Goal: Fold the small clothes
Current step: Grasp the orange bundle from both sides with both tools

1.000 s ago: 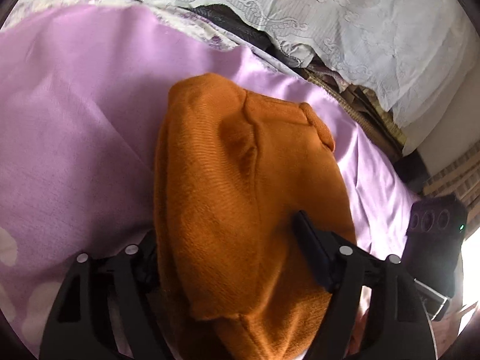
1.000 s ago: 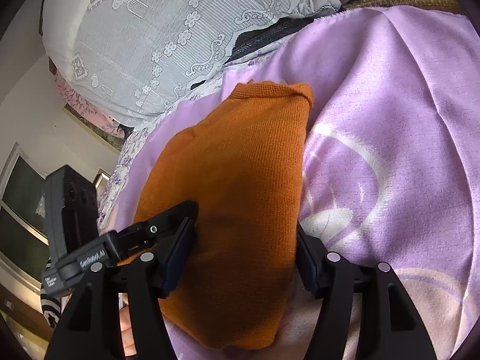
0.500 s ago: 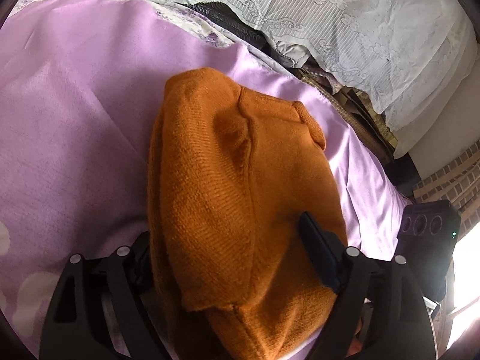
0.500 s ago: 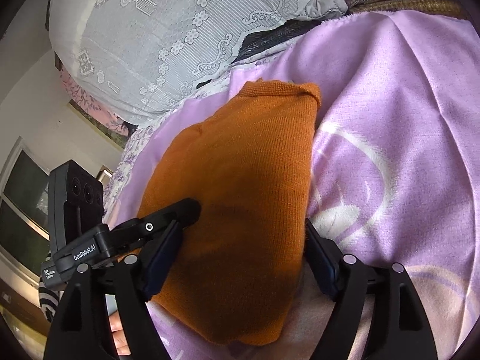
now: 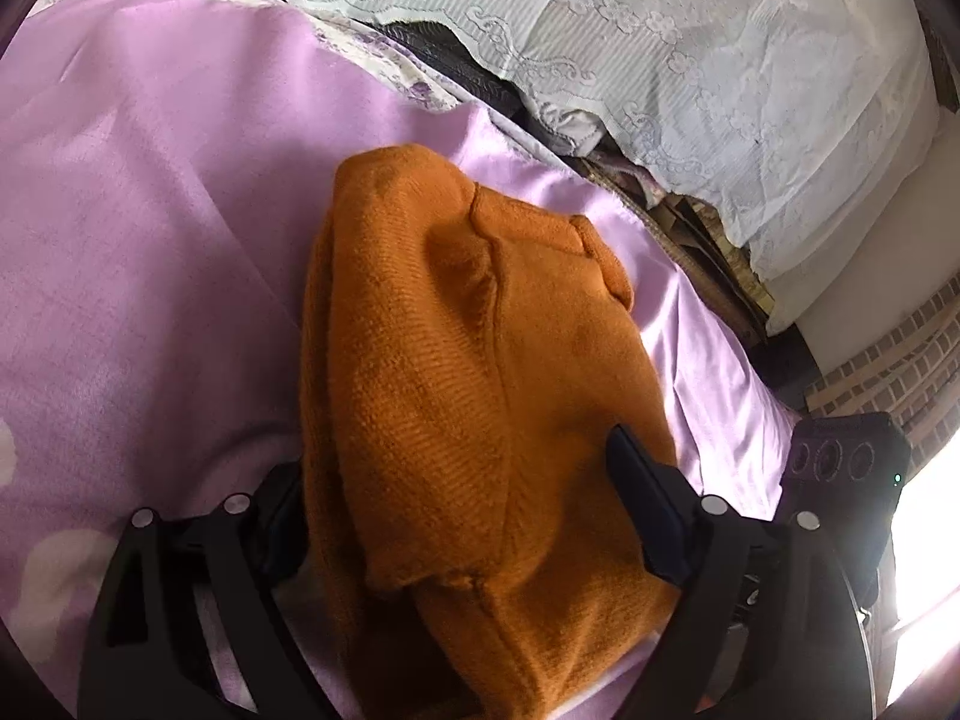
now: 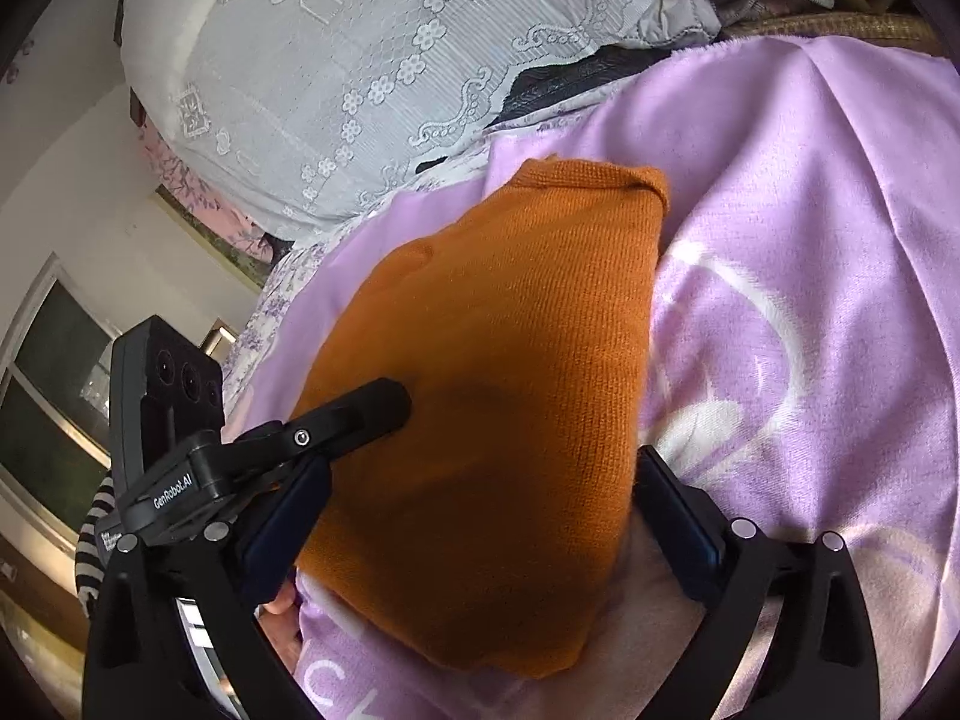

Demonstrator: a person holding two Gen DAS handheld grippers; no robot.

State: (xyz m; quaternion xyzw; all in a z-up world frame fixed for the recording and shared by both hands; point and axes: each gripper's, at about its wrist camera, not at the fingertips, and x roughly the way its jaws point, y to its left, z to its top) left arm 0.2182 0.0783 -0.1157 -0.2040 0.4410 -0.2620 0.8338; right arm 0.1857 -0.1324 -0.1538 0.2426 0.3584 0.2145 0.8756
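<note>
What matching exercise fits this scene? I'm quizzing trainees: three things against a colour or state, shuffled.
Column one:
1. knitted garment
2. bed cover
3. lace cloth

Column two:
A. pale grey-white, patterned, draped behind the bed cover
B. orange, folded, lying on the bed cover
C. lilac, spread flat

Pairs: 1-B, 2-C, 3-A

**Lilac sheet, lace cover and a window at the edge**

A lilac sheet (image 5: 150, 252) with pale white shapes printed on it covers the bed. Behind it, a white lace cover (image 6: 336, 78) is draped over a bulky pile; dark and flowered cloth shows under its scalloped hem. In the left wrist view a brick wall (image 5: 900, 354) stands at the right edge. In the right wrist view a window (image 6: 48, 396) sits at the left, set in a cream wall.
</note>
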